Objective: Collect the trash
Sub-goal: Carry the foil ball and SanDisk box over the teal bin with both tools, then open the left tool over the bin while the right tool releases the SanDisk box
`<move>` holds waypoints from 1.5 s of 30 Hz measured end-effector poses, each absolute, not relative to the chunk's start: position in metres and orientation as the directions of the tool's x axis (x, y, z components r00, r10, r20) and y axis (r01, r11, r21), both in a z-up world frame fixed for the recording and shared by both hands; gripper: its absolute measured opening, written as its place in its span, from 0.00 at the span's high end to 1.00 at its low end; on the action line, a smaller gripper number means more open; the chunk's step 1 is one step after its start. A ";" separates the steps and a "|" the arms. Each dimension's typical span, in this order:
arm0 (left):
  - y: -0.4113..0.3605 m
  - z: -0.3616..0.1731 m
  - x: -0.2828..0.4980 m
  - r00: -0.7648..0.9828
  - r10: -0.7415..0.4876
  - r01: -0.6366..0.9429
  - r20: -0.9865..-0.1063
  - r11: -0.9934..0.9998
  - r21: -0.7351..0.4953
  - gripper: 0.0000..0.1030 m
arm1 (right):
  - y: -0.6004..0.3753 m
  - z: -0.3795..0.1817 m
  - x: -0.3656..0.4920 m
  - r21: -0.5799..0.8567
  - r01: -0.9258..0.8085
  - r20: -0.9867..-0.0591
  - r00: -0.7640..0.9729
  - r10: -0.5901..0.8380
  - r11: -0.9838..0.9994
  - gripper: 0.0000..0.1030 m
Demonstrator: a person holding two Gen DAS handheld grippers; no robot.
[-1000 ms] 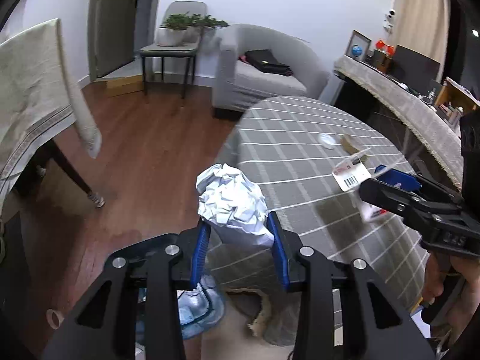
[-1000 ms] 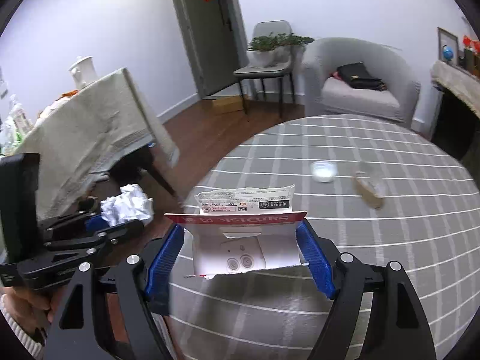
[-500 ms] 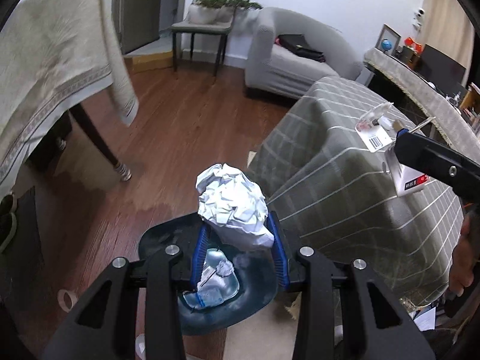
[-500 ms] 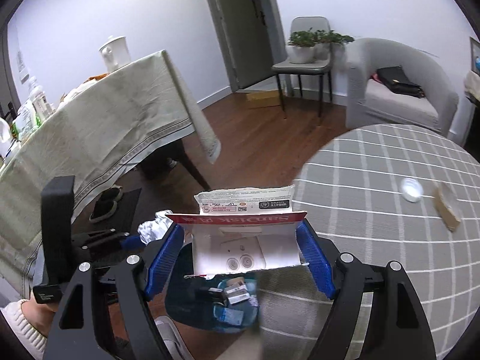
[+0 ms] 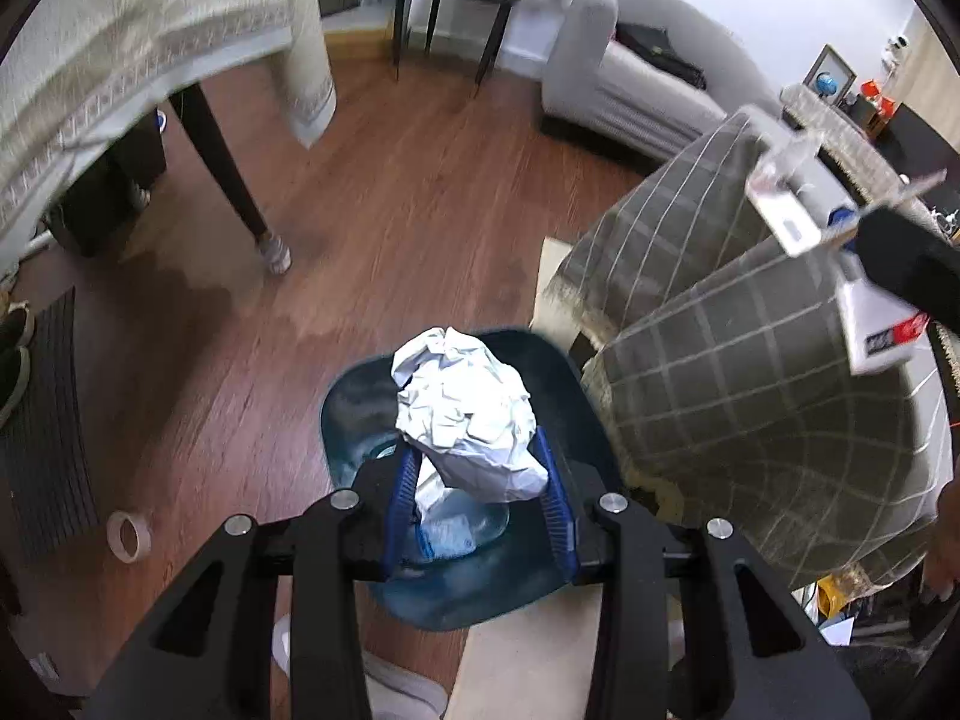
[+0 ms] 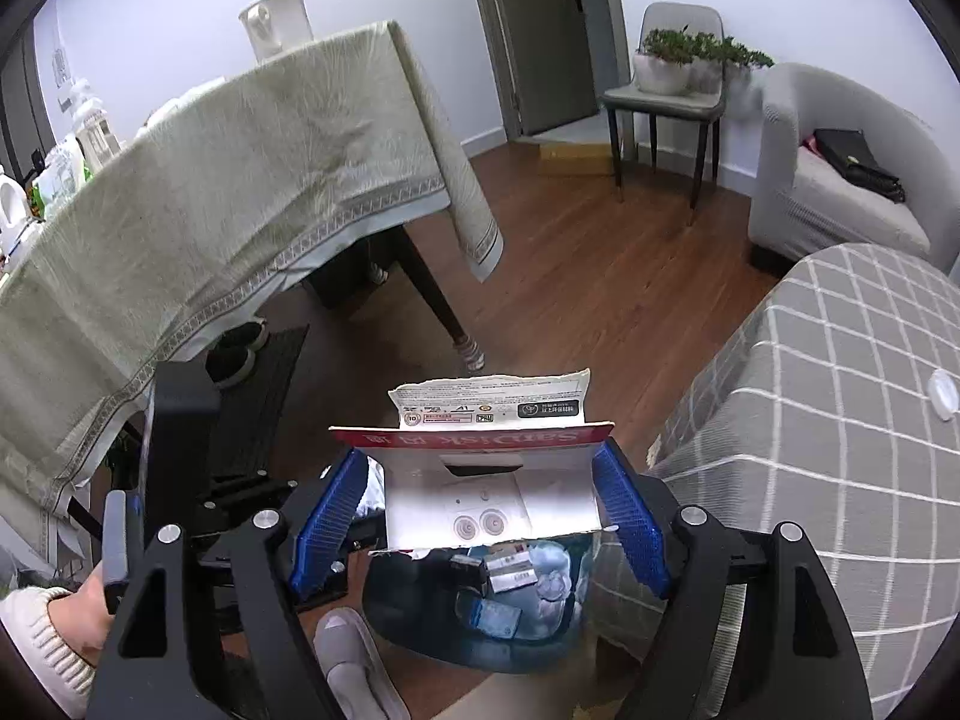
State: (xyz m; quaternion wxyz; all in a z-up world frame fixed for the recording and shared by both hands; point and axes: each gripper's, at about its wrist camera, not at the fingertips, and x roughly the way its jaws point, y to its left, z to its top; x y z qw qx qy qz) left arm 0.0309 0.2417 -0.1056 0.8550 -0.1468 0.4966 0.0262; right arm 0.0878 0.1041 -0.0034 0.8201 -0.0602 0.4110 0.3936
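My left gripper (image 5: 477, 480) is clamped on the crumpled paper ball (image 5: 465, 414), and what has changed in the last second is what lies beneath it: a second ago the checked tablecloth was under the ball, now the dark blue trash bin (image 5: 360, 414) sits directly below my fingers, with earlier scraps visible at its bottom. My right gripper (image 6: 480, 510) grips the torn SanDisk card package (image 6: 489, 468) between its blue pads (image 6: 627, 510), and it too has swung off the round table — the bin (image 6: 420, 618) now shows just under and ahead of the package, holding small boxes and wrappers. The grey checked table (image 6: 840, 420) is off to my right in that view, with a small white cap (image 6: 942, 394) on it, well apart from either gripper.

I judge both pieces are lined up for the drop — opening the jaws should let them fall in. The ball looks centred; the flat package could catch the rim or drift.
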 end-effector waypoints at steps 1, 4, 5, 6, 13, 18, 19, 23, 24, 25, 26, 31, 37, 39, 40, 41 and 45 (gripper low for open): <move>0.242 -0.113 0.030 0.487 -0.107 -0.190 -0.867 0.956 -0.225 0.61 | 0.107 -0.006 0.088 0.225 -0.695 -0.728 0.345 0.592 0.682 0.24; 0.241 -0.129 0.028 0.451 -0.105 -0.183 -0.886 0.961 -0.207 0.61 | 0.113 -0.015 0.089 0.225 -0.697 -0.749 0.324 0.578 0.681 0.24; 0.240 -0.133 0.028 0.439 -0.100 -0.183 -0.893 0.963 -0.198 0.61 | 0.115 -0.018 0.089 0.225 -0.697 -0.755 0.317 0.574 0.681 0.24; 0.241 -0.138 0.028 0.428 -0.100 -0.183 -0.898 0.964 -0.194 0.61 | 0.116 -0.020 0.089 0.224 -0.696 -0.762 0.311 0.568 0.682 0.24; 0.245 -0.167 0.022 0.346 -0.114 -0.196 -0.931 0.962 -0.190 0.51 | 0.123 -0.038 0.090 0.220 -0.692 -0.803 0.271 0.530 0.687 0.24; 0.247 -0.167 0.019 0.353 -0.120 -0.199 -0.928 0.960 -0.199 0.41 | 0.127 -0.051 0.090 0.212 -0.692 -0.826 0.251 0.506 0.690 0.24; 0.248 -0.165 0.019 0.358 -0.120 -0.199 -0.926 0.959 -0.201 0.41 | 0.128 -0.053 0.090 0.211 -0.692 -0.829 0.248 0.502 0.690 0.24; 0.254 -0.155 0.016 0.387 -0.117 -0.208 -0.915 0.955 -0.210 0.41 | 0.134 -0.062 0.089 0.204 -0.692 -0.844 0.235 0.483 0.692 0.24; 0.256 -0.152 0.016 0.393 -0.117 -0.210 -0.912 0.954 -0.212 0.41 | 0.134 -0.065 0.089 0.202 -0.692 -0.847 0.231 0.479 0.693 0.24; 0.259 -0.148 0.015 0.405 -0.114 -0.212 -0.907 0.953 -0.215 0.41 | 0.134 -0.067 0.090 0.201 -0.692 -0.850 0.228 0.474 0.693 0.24; 0.261 -0.145 0.014 0.413 -0.111 -0.215 -0.904 0.953 -0.215 0.41 | 0.135 -0.069 0.090 0.199 -0.692 -0.853 0.226 0.470 0.694 0.24; 0.270 -0.125 0.009 0.464 -0.093 -0.228 -0.881 0.948 -0.220 0.45 | 0.138 -0.082 0.091 0.191 -0.688 -0.873 0.207 0.442 0.700 0.24; 0.274 -0.100 0.006 0.519 -0.088 -0.229 -0.850 0.944 -0.237 0.50 | 0.145 -0.101 0.090 0.179 -0.693 -0.899 0.174 0.402 0.699 0.24; 0.273 -0.093 0.005 0.535 -0.091 -0.226 -0.840 0.943 -0.246 0.53 | 0.147 -0.111 0.089 0.170 -0.697 -0.911 0.158 0.380 0.697 0.24; 0.272 -0.087 0.005 0.549 -0.094 -0.221 -0.831 0.942 -0.253 0.56 | 0.149 -0.115 0.088 0.166 -0.699 -0.916 0.152 0.371 0.696 0.24; 0.271 -0.082 0.004 0.561 -0.096 -0.217 -0.822 0.942 -0.258 0.57 | 0.149 -0.118 0.087 0.163 -0.701 -0.920 0.146 0.363 0.694 0.24; 0.269 -0.065 0.005 0.596 -0.103 -0.207 -0.797 0.939 -0.276 0.60 | 0.152 -0.132 0.082 0.155 -0.710 -0.938 0.112 0.328 0.687 0.24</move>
